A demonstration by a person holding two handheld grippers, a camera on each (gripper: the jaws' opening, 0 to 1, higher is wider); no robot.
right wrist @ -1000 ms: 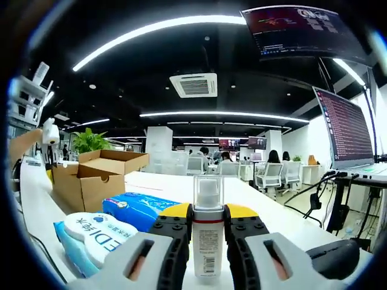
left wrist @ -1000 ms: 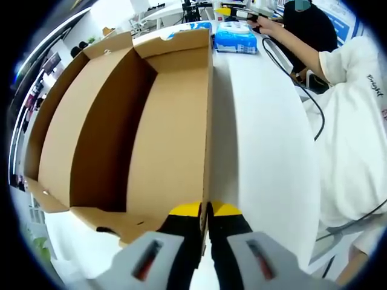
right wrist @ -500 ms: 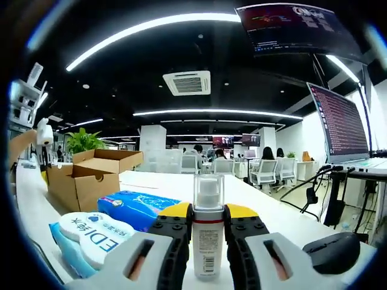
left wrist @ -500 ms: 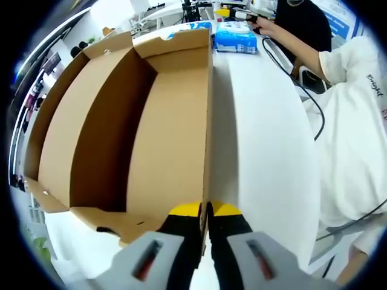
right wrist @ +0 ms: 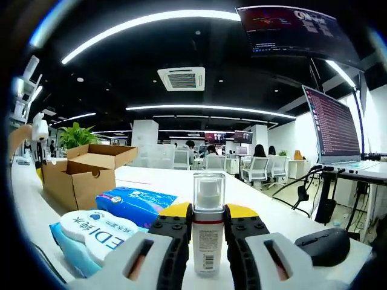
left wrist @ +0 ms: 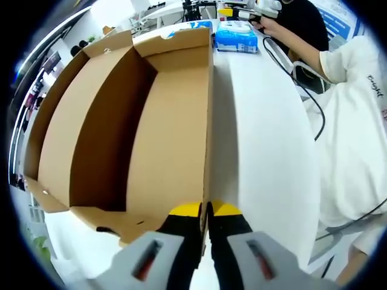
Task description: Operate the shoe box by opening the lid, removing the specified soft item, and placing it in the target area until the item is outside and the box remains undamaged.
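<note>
White desk (left wrist: 266,151) bears the open shoe box (left wrist: 115,121), its wall pinched by the left tool (left wrist: 206,211); right tool (right wrist: 208,212) clamps a spray bottle (right wrist: 207,235).

White table w/ box, packs, mouse

We see a white table (left wrist: 266,151) carrying the open cardboard shoe box (left wrist: 121,121), w/ a blue tissue pack (left wrist: 234,36) just past its far end. In the right gripper view, same tabletop (right wrist: 181,181) holds the box (right wrist: 84,172), blue pack (right wrist: 136,202), a wet-wipes pack (right wrist: 91,232) near it, & a black mouse (right wrist: 320,246) on the other side.
</note>
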